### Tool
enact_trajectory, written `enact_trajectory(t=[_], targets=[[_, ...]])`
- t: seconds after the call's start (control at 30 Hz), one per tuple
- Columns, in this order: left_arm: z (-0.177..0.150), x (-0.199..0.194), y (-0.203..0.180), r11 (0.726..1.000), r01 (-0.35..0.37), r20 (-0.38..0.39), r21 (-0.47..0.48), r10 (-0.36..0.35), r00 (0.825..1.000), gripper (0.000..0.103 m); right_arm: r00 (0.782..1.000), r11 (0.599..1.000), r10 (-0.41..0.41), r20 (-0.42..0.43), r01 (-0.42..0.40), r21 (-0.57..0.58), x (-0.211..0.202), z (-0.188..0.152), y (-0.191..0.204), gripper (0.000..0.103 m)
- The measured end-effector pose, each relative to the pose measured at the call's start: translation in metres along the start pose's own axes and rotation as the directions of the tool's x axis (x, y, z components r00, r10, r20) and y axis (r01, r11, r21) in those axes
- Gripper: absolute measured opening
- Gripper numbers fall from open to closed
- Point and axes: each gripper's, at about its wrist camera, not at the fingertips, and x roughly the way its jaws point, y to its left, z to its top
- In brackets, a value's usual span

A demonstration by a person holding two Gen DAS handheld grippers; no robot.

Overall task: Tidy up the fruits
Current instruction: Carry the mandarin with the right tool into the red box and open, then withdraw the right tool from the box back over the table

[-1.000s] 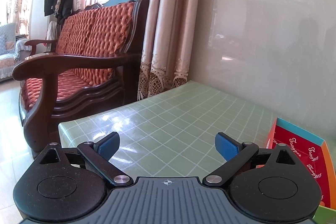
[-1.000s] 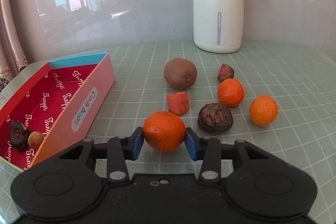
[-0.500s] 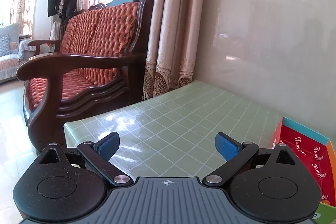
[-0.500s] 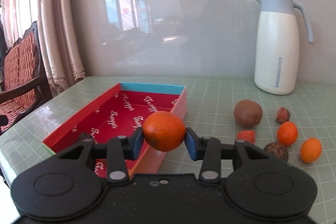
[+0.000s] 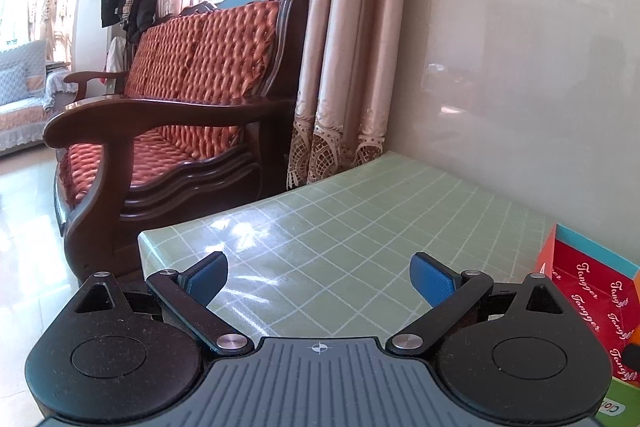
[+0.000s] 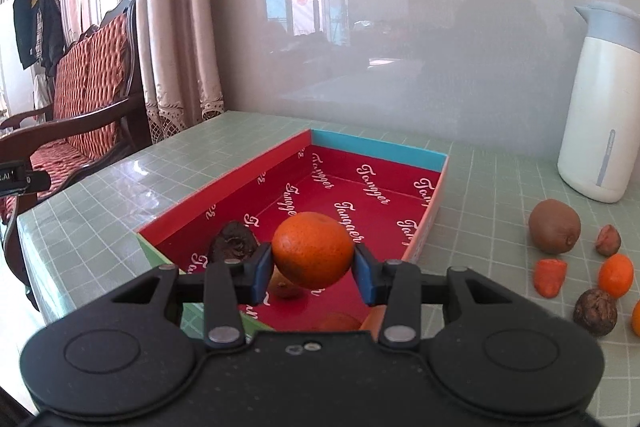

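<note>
My right gripper (image 6: 313, 263) is shut on an orange tangerine (image 6: 313, 249) and holds it above the near end of the red box (image 6: 372, 183). Inside the box lie a dark wrinkled fruit (image 6: 232, 241), a small brown fruit (image 6: 285, 289) and another orange fruit (image 6: 334, 322), partly hidden behind the gripper. Right of the box on the table sit a kiwi (image 6: 554, 225), an orange-red piece (image 6: 550, 277), a tangerine (image 6: 615, 275) and a dark wrinkled fruit (image 6: 595, 311). My left gripper (image 5: 319, 277) is open over the bare green tablecloth, with the red box (image 5: 588, 291) at its right.
A white thermos jug (image 6: 600, 119) stands at the back right by the wall. A wooden sofa with red cushions (image 5: 176, 99) stands past the table's left edge (image 5: 180, 227). Curtains (image 5: 344, 67) hang behind it. A small reddish fruit (image 6: 608, 239) lies near the kiwi.
My right gripper carried the tangerine leftward from the loose fruits to above the red box, and its view turned left. The left gripper stayed almost still and open.
</note>
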Motion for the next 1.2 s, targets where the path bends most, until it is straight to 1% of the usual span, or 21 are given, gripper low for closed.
enact_trajectory(t=[0.1, 0.17, 0.2, 0.23, 0.27, 0.33, 0.4, 0.47, 0.63, 0.87, 0.97, 1.2], targets=[[0.0, 0.001, 0.003, 1.0, 0.0, -0.004, -0.006, 0.0, 1.0, 0.097, 1.0, 1.0, 0.018, -0.018, -0.018, -0.012, 0.004, -0.001, 0.005, 0.041], [0.001, 0.002, 0.003, 1.0, 0.001, -0.005, -0.008, -0.001, 1.0, 0.097, 0.999, 0.999, 0.025, -0.035, -0.026, -0.031, 0.008, -0.002, 0.009, 0.043], [0.001, 0.002, 0.003, 1.0, 0.001, -0.005, -0.008, -0.001, 1.0, 0.097, 0.999, 0.999, 0.017, -0.035, -0.018, -0.039, 0.007, -0.003, 0.011, 0.045], [0.001, 0.002, 0.002, 1.0, 0.003, -0.005, -0.006, -0.003, 1.0, 0.097, 1.0, 0.999, 0.006, -0.028, -0.007, -0.047, 0.005, -0.003, 0.013, 0.055], [0.0, 0.002, 0.001, 1.0, 0.006, -0.005, -0.004, -0.006, 1.0, 0.097, 1.0, 0.998, 0.002, -0.018, -0.003, -0.056, 0.003, -0.002, 0.014, 0.072], [0.0, 0.001, -0.002, 1.0, 0.01, -0.005, 0.002, -0.01, 1.0, 0.097, 1.0, 0.998, -0.02, 0.016, 0.021, -0.065, -0.003, -0.002, 0.016, 0.086], [0.0, 0.0, -0.005, 1.0, 0.014, -0.002, 0.007, -0.014, 1.0, 0.097, 0.999, 0.996, -0.034, 0.041, 0.038, -0.08, -0.008, -0.001, 0.017, 0.084], [-0.001, -0.001, -0.01, 1.0, 0.019, 0.001, 0.016, -0.019, 1.0, 0.097, 0.998, 0.996, -0.043, 0.051, 0.047, -0.071, -0.009, 0.0, 0.015, 0.084], [-0.002, -0.006, -0.023, 0.998, 0.041, 0.005, 0.044, -0.041, 0.999, 0.097, 0.997, 0.999, -0.054, 0.063, 0.053, 0.009, -0.014, 0.004, -0.002, 0.085], [-0.006, -0.015, -0.051, 0.992, 0.089, 0.007, 0.092, -0.09, 0.996, 0.097, 0.989, 0.99, -0.121, 0.086, 0.114, 0.078, -0.025, 0.004, -0.027, 0.091], [-0.009, -0.021, -0.066, 0.986, 0.117, 0.01, 0.118, -0.119, 0.993, 0.097, 0.985, 0.985, -0.151, 0.089, 0.141, 0.102, -0.032, 0.002, -0.039, 0.094], [-0.019, -0.039, -0.105, 0.963, 0.184, 0.027, 0.197, -0.192, 0.981, 0.097, 0.972, 0.965, -0.218, 0.089, 0.201, 0.17, -0.05, -0.004, -0.07, 0.095]])
